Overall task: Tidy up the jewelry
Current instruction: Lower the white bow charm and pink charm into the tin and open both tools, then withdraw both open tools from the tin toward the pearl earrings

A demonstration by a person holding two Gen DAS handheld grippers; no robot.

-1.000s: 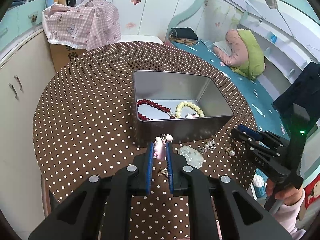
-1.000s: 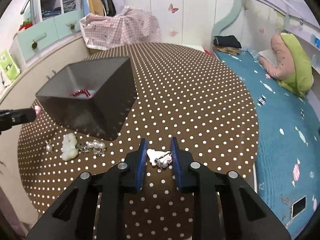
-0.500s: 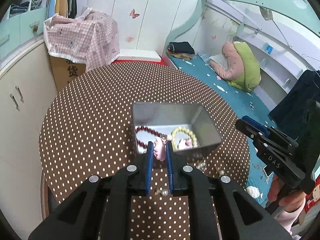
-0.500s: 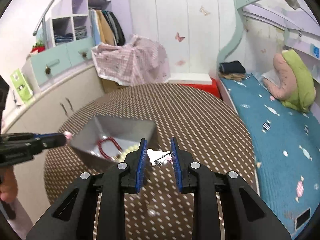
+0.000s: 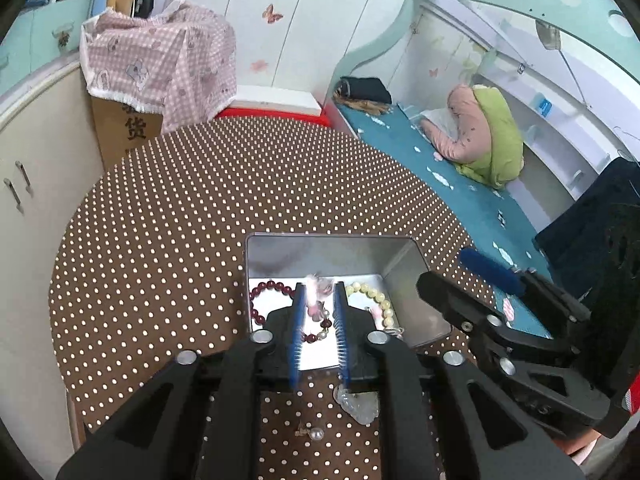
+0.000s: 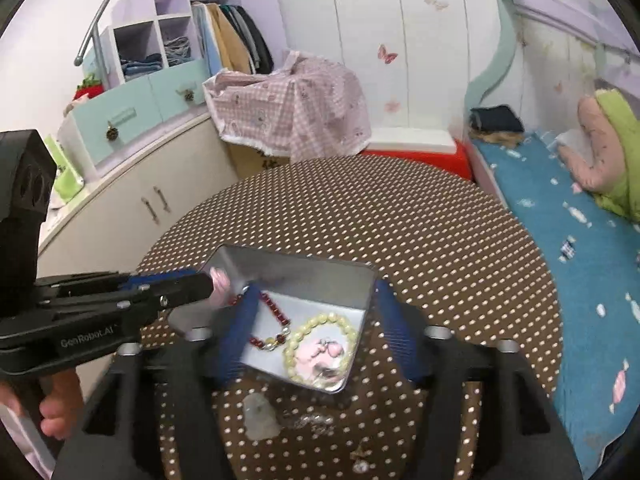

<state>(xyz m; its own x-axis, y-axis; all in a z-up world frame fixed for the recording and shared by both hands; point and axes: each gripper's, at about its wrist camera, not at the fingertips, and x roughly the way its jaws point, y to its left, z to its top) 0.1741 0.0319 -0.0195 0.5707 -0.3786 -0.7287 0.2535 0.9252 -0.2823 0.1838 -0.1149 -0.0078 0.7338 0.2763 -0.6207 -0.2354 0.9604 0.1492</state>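
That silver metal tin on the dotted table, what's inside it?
Inside the silver metal tin lie a dark red bead bracelet, a pale yellow bead bracelet and a small pink charm. The gripper fingers cover part of the floor.

tin – open top | both tongs crowd its near rim

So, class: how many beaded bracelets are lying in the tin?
2. The red bracelet lies at the tin's left, the yellow bracelet at its right. Gripper fingers may hide more.
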